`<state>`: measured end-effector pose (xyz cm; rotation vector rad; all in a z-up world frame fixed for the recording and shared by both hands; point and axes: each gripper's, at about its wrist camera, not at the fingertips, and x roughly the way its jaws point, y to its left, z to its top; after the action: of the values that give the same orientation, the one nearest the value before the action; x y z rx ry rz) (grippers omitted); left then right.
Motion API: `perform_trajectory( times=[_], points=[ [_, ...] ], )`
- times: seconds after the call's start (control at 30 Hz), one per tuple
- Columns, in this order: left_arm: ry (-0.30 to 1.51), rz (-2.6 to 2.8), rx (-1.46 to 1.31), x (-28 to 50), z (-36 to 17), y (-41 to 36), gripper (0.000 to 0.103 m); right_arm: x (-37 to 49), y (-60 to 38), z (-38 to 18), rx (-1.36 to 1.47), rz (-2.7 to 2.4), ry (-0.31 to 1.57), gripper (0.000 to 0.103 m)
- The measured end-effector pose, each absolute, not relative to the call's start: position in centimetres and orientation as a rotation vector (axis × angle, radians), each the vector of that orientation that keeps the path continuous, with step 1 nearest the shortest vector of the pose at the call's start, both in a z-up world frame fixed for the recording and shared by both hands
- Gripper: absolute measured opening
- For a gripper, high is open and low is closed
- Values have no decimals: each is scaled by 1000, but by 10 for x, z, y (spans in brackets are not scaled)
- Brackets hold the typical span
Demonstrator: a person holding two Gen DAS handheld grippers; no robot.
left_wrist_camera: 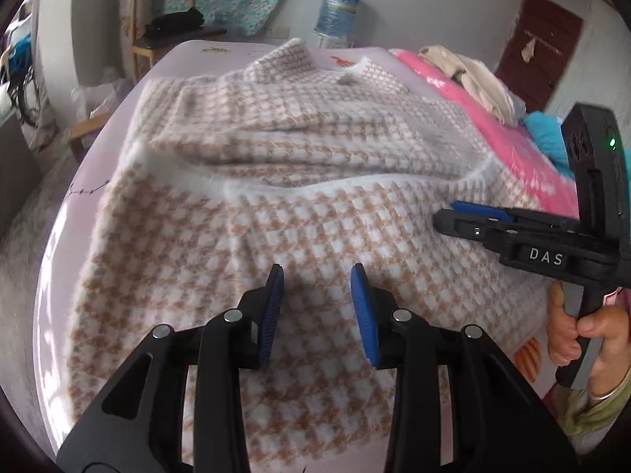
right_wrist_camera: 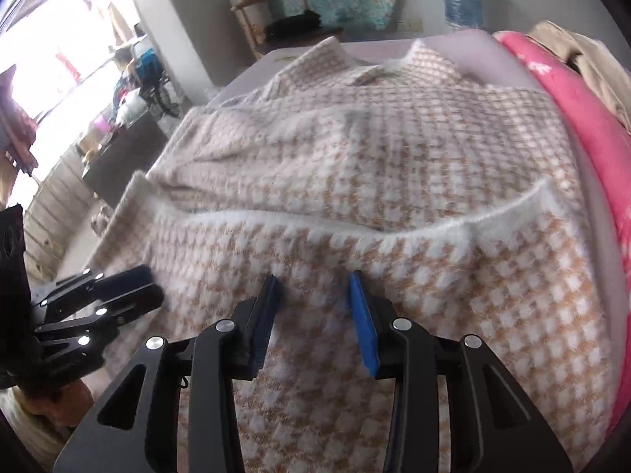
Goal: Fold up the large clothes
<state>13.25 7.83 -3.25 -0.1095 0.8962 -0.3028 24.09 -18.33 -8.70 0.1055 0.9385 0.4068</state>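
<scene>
1. The left gripper (left_wrist_camera: 317, 276) hangs over the near part of one checked sweater (left_wrist_camera: 276, 181), jaws apart, gripping nothing.
2. The right gripper (right_wrist_camera: 313, 282) does likewise; its jaws stand apart and empty.
3. The sweater lies on the bed (left_wrist_camera: 71, 213), long axis running away from both cameras, its white hem (right_wrist_camera: 394, 224) folded up across the middle, collar at the far end.
4. Only the left view shows a hand (left_wrist_camera: 583, 339); only the right view shows the bright window (right_wrist_camera: 51, 59).
5. One water bottle (left_wrist_camera: 339, 8) stands beyond.

surface: bed (left_wrist_camera: 71, 260), pale lilac sheet | on it: checked sweater (left_wrist_camera: 299, 213), partly folded | right of sweater: pink quilt (left_wrist_camera: 508, 134)
</scene>
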Motion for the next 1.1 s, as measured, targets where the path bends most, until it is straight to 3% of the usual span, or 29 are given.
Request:
perform_trajectory(
  times=[0.23, 0.37, 0.47, 0.7, 0.83, 1.1],
  points=[
    [871, -437, -84, 93, -15, 73, 34, 180, -191, -54, 51, 434, 855, 36],
    [910, -377, -10, 79, -34, 66, 35, 147, -180, -66, -62, 421, 876, 36],
    [908, -345, -9, 80, -44, 67, 35, 153, -183, -99, -51, 377, 959, 37],
    [873, -358, 12, 60, -26, 68, 35, 130, -179, -68, -65, 396, 874, 37],
    [913, -292, 67, 59, -48, 62, 36, 126, -158, -99, -163, 368, 923, 37],
    [873, -234, 43, 56, -33, 78, 36, 119, -166, -86, -135, 335, 895, 38]
  ],
)
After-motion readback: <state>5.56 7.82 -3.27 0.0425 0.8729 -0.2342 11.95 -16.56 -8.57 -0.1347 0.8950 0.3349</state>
